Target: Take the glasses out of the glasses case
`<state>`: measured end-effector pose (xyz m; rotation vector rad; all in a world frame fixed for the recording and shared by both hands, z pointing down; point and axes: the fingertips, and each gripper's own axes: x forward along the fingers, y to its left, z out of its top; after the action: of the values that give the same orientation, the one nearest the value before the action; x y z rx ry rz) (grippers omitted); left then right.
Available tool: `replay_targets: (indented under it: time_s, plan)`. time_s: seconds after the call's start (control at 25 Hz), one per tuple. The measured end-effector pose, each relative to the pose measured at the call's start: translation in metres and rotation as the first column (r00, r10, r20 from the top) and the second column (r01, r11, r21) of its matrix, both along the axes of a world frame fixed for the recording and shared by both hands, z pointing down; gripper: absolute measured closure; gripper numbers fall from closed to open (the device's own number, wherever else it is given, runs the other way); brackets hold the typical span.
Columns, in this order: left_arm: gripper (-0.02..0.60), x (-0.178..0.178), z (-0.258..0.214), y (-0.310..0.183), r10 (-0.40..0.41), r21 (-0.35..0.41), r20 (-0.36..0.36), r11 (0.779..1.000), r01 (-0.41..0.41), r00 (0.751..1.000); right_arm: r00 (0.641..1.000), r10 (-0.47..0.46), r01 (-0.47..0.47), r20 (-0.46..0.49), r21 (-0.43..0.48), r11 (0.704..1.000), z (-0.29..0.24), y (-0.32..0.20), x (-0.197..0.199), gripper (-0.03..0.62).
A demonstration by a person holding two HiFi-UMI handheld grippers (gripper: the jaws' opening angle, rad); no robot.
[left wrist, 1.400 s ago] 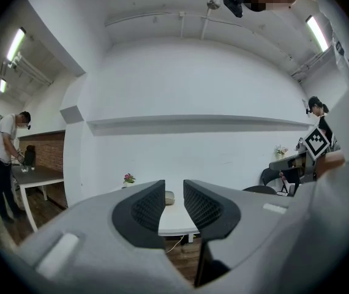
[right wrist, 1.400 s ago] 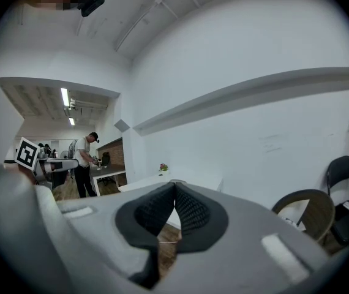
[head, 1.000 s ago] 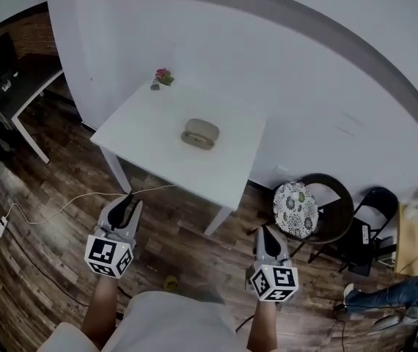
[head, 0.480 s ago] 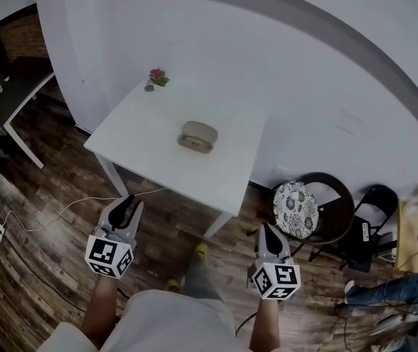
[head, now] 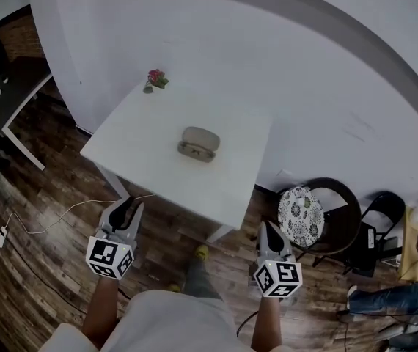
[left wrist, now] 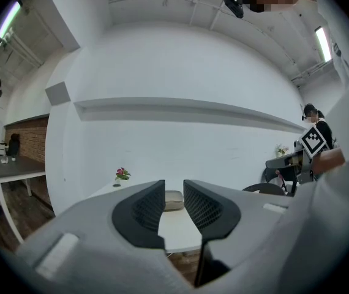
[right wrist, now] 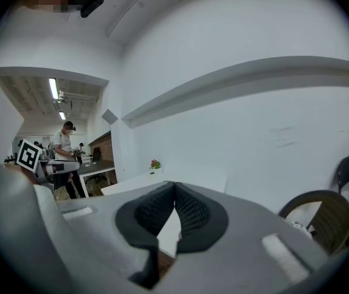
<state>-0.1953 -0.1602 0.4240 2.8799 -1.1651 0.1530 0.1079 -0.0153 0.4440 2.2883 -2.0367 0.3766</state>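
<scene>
One beige glasses case [head: 199, 143] lies mid-way across the white table [head: 147, 163], glasses seemingly inside. Left gripper [head: 128, 205] jaws stand apart, empty; right gripper [head: 268, 228] jaws touch at their tips.

The glasses case [head: 199, 143] is too small to tell open from closed.

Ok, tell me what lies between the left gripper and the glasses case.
Head view: wood floor crossed by a white cable, then the table and its bare white top. Nothing else separates the left gripper from the glasses case.
</scene>
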Motion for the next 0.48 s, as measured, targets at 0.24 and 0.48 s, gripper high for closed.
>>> replay_targets:
  time_s: [0.24, 0.48]
  plan:
    - [0.479, 0.030, 0.010, -0.049, -0.008, -0.025, 0.014, 1.000, 0.009, 1.000, 1.000, -0.009, 0.009, 0.011, -0.019, 1.000, 0.006, -0.055, 0.033, 0.591]
    - [0.479, 0.070, 0.026, -0.103, -0.008, -0.050, 0.065, 0.999, 0.012, 0.998, 1.000, -0.021, 0.020, -0.007, -0.060, 0.998, 0.014, -0.110, 0.074, 0.591]
